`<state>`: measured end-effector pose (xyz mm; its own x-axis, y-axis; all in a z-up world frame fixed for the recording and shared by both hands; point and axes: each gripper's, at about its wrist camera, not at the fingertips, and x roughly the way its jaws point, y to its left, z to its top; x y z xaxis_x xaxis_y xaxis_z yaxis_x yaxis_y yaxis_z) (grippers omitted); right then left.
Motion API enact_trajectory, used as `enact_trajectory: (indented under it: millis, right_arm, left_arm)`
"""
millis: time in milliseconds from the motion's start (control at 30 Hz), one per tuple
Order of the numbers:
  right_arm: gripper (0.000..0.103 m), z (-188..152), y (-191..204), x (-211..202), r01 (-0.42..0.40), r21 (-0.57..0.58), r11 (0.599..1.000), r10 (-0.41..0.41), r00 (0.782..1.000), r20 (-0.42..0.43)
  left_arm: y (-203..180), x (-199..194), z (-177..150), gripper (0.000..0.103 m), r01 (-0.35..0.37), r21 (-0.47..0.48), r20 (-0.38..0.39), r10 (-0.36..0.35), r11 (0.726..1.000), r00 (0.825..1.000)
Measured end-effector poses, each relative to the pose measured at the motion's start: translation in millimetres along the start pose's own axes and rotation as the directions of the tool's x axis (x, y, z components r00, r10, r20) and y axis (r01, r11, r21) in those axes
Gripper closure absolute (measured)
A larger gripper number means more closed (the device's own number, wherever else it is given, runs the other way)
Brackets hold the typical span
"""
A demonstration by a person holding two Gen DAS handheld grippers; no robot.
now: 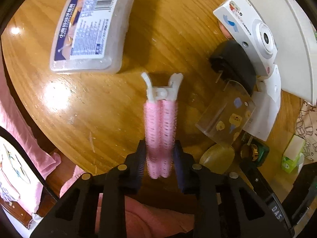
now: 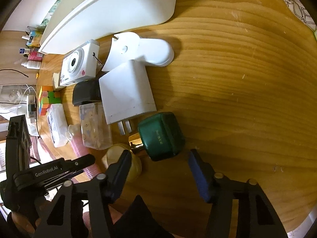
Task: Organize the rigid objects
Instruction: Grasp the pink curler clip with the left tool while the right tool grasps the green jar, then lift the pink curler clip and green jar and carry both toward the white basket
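My left gripper (image 1: 159,158) is shut on a pink hair-roller clip (image 1: 158,123), gripping its fuzzy end; the white clip end points away over the round wooden table (image 1: 99,103). In the right wrist view that gripper (image 2: 59,170) shows at lower left with the pink clip (image 2: 79,146) in it. My right gripper (image 2: 160,170) stands open, pointing steeply down. A dark green case (image 2: 161,136) lies just ahead, its near end between the fingertips, and neither pad touches it. A yellowish round case (image 2: 126,158) sits against the left finger.
Crowded beside the green case are a white charger plug (image 2: 126,91), a clear black-capped bottle (image 2: 95,123), a white camera (image 2: 79,63) and a white handheld device (image 2: 146,51). A labelled clear box (image 1: 91,25) lies far left. A white tray (image 2: 111,10) stands behind.
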<state>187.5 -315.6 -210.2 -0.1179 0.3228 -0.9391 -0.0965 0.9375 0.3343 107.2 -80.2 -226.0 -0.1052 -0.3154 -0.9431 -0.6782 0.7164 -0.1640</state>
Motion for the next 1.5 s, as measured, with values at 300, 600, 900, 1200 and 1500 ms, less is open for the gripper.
enact_trajectory:
  millis: [300, 600, 900, 1200, 1500]
  right_arm:
    - [0.089, -5, -3, 5, -0.048, 0.025, 0.999, 0.048, 0.999, -0.008]
    - [0.092, -12, -17, -3, -0.063, 0.093, 0.994, 0.060, 0.998, 0.034]
    - [0.091, -20, -17, -9, -0.086, 0.134, 0.987, 0.075, 0.993, 0.089]
    - [0.048, -13, -12, -17, -0.079, 0.153, 0.985, 0.052, 0.984, 0.170]
    - [0.041, 4, -6, -16, -0.049, 0.162, 0.986, 0.011, 0.975, 0.224]
  left_arm:
    - [2, 5, -6, 0.074, 0.029, 0.014, -0.017, -0.029, 0.999, 0.999]
    - [12, 1, -23, 0.075, 0.088, 0.067, 0.011, -0.089, 0.994, 0.996]
    - [15, -45, -35, 0.075, 0.118, 0.160, 0.189, -0.147, 0.980, 0.971]
    - [20, -87, -45, 0.075, 0.129, 0.248, 0.336, -0.211, 0.960, 0.918]
    - [11, -99, -56, 0.075, 0.110, 0.296, 0.393, -0.226, 0.949, 0.891]
